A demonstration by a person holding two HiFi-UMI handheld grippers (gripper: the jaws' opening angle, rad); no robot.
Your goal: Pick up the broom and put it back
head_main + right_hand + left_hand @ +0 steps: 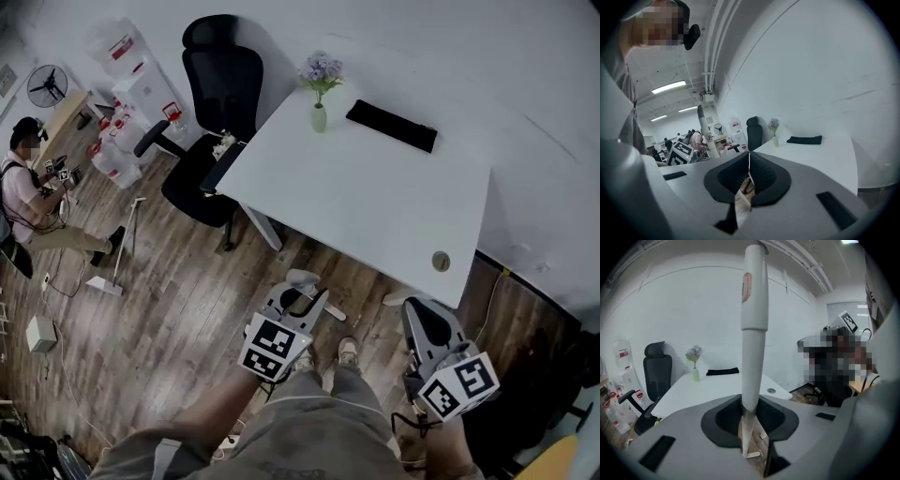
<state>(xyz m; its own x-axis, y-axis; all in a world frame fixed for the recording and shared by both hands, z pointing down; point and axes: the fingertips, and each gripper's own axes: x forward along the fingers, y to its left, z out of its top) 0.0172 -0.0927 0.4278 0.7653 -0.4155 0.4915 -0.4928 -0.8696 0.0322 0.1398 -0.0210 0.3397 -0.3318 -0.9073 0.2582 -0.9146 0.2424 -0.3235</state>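
The broom shows as a white, rounded handle [753, 333] standing upright between the jaws of my left gripper [751, 413], which is shut on it. From the head view I look down on the handle's top end [302, 278] just ahead of the left gripper [302, 300], over the wooden floor in front of the person's feet. The thin lower end of the stick runs down through the jaw gap toward the floor. My right gripper [427, 323] is held beside it at the desk's near corner. Its jaws [749, 176] are closed to a thin slit with nothing in them. The handle [701, 122] also stands at the left of the right gripper view.
A white desk [375, 206] lies just ahead with a flower vase [320, 114] and a black pad [391, 125]. A black office chair [211, 112] stands at its left. Further left a seated person [33, 202] and a white long-handled floor tool [120, 253] occupy the floor.
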